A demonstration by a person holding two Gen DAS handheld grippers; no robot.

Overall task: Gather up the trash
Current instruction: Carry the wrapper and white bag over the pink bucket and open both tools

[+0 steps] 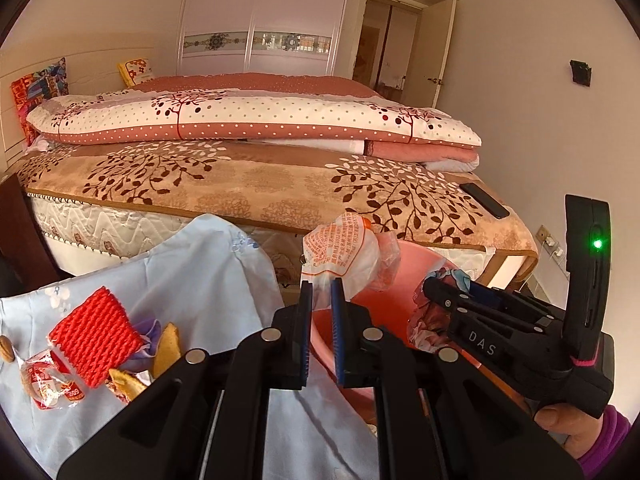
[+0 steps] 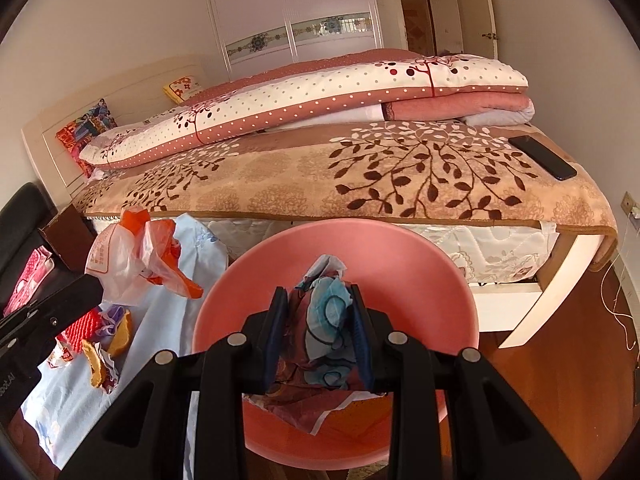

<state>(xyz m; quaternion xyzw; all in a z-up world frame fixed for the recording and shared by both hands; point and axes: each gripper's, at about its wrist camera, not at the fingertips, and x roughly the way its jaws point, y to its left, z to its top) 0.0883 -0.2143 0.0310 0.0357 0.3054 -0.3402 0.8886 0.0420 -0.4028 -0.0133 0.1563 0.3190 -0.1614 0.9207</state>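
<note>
left claw (image 1: 321,304): closed, pinching the thin tail of a white-and-orange plastic bag (image 1: 340,248); bag bunches up above the tips, held in the air just left of the basin's rim
right claw (image 2: 319,330): clamped on a crumpled printed wrapper (image 2: 324,320), blue and dark red pattern; jaws partly apart with the wad filling the gap
wrapper place: over the inside of the pink basin (image 2: 400,264), lower edge hanging toward the basin floor; touching it or not, cannot tell
pink basin: round, open, in front of the bed's near edge, just right of the cloth
right hand (image 1: 560,420): thumb and purple sleeve show at lower right of the left wrist view, gripping the right tool's handle; green light lit on that tool
light blue cloth (image 1: 208,272): spread over the tabletop left of the basin, small floral print
leftover trash on cloth: red foam net sleeve (image 1: 94,340), yellow peel pieces (image 1: 166,350), clear red-printed snack wrapper (image 1: 44,380), purple scrap beside the net; all lie close together at the left
bed (image 2: 280,184): behind cloth and basin, tan blanket with brown leaf print, folded dotted quilts (image 2: 320,92) stacked on top
phone (image 2: 542,157): black, flat on the blanket near the bed's right corner
background: white wardrobe with sliding doors, doorway to its right
</note>
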